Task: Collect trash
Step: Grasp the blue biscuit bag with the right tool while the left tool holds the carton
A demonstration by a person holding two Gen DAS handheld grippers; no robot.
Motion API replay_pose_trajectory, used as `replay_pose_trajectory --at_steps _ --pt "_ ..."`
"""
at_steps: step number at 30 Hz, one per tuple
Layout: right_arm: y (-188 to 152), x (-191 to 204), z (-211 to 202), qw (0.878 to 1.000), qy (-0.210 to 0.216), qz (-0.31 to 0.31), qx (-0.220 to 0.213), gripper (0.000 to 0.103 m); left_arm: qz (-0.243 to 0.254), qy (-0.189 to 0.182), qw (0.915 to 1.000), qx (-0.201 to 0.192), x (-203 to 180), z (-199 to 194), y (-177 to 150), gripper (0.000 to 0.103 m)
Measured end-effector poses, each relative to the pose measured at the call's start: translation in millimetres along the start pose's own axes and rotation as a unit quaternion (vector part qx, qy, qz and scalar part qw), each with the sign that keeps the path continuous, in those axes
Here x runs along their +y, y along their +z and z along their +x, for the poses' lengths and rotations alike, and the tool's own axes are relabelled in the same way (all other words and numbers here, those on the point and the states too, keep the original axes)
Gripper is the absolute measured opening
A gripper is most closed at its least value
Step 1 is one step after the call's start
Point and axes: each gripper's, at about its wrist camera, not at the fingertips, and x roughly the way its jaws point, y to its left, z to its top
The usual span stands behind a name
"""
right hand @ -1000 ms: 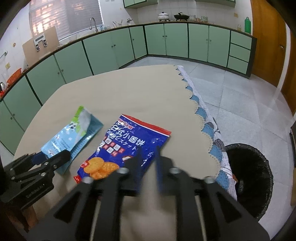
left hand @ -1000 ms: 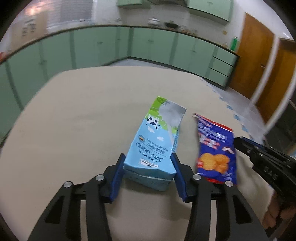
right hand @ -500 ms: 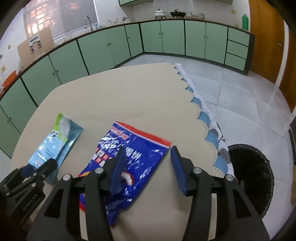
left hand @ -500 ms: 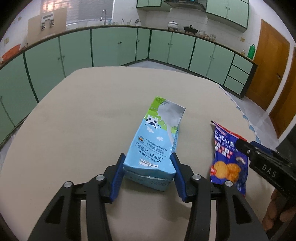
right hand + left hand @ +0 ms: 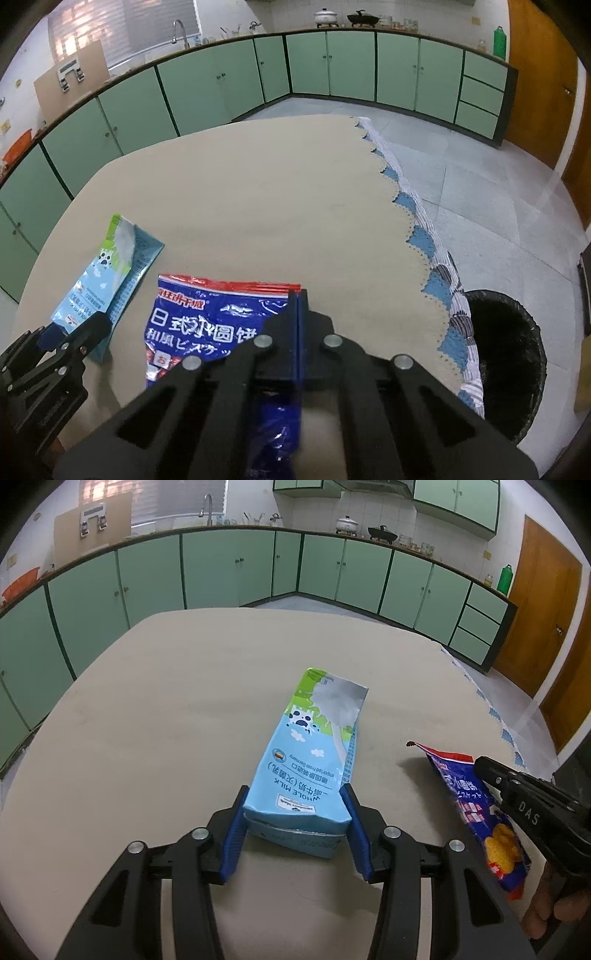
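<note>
Trash here is two items on the beige table (image 5: pixel 155 709): a flattened blue milk carton (image 5: pixel 310 760) and a blue biscuit bag (image 5: pixel 207 325) with a red top seam. The carton lies toward the table's left edge as the right wrist view shows it, the bag just beside it, nearer the scalloped right edge.

The left gripper (image 5: pixel 295 823) has its blue pads pressed against both sides of the carton's base, pinching it; the carton's far end rests on the table. The right gripper (image 5: pixel 298 306) has its pads pressed together on the bag's upper right corner.

Much of the bag is hidden: in the right wrist view its lower half disappears under the gripper's black frame, and in the left wrist view it is seen edge-on, its print hard to read, partly covered by the right gripper's finger. A person's fingertips (image 5: pixel 543 912) show at that view's lower right, cut off by the lens rim. A black-lined bin (image 5: pixel 506 365) stands on the floor past the table's right edge, its far side cut off.

Half a second ago the right gripper's pads stood spread over the bag; now they have closed on it. The left gripper's hold on the carton is unchanged.
</note>
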Motion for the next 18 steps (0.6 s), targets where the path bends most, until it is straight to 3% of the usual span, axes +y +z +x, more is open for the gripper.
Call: replay_pose_trajectory --at_steps 11,18 --pt "2.6 -17.9 -51.2 0.997 0.029 0.02 -0.075 0.0 0.0 -0.002 0.9999 -0.015 -2.1 -9.4 0.1 0.047" --pt "-10.5 -18.9 -52.5 0.998 0.049 0.008 -0.033 0.004 0.007 0.002 0.9999 -0.015 -4.0 -11.2 -3.6 0.047"
